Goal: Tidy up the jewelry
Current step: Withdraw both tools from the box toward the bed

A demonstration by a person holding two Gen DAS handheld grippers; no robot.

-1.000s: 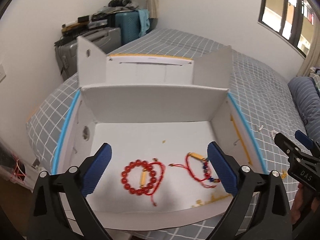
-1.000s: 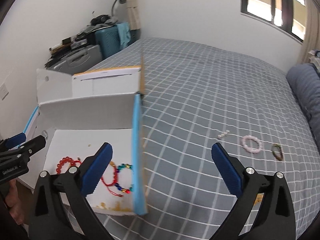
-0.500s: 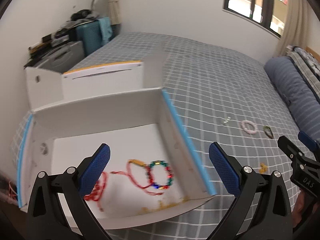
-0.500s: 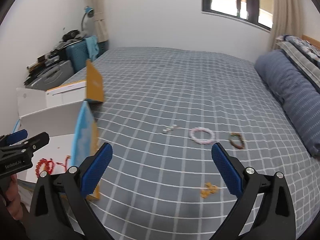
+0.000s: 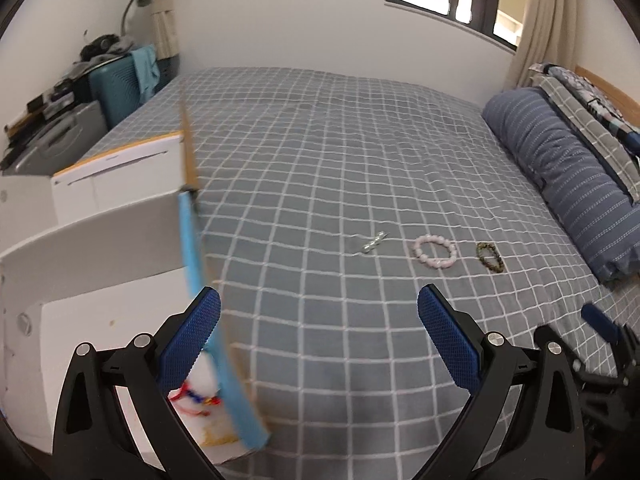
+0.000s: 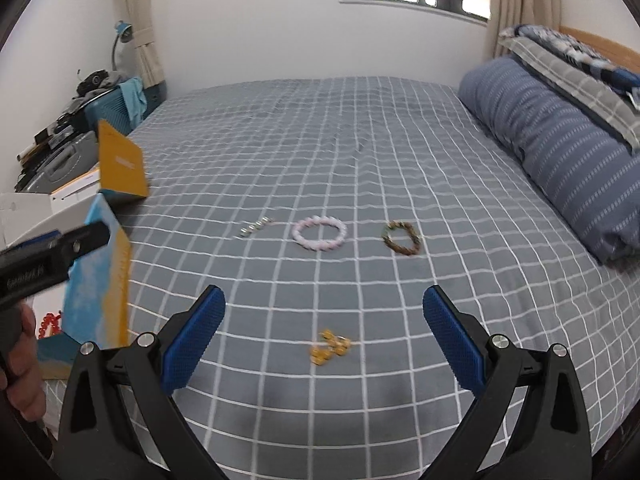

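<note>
- Bed [image 6: 360, 152]: grey checked cover, broad open surface; far half bare, blue bolster [image 6: 560, 152] bounds the right side.
- Box [image 5: 100, 240]: white, open, at the bed's left near edge; its upright blue-edged wall stands just beside the left gripper [image 5: 318, 340].
- Stored: red beaded bracelets [image 6: 50, 322] lie inside the box.
- Outstanding, all loose on the bed, well apart from the box: pink bracelet [image 6: 319, 233], dark bracelet [image 6: 402, 237], silver piece [image 6: 256, 227], gold piece [image 6: 330, 347].
- Right gripper [image 6: 324, 340]: fingers wide, empty, gold piece nearest. Left fingers likewise wide, empty.
- Judgement: task partly done.
</note>
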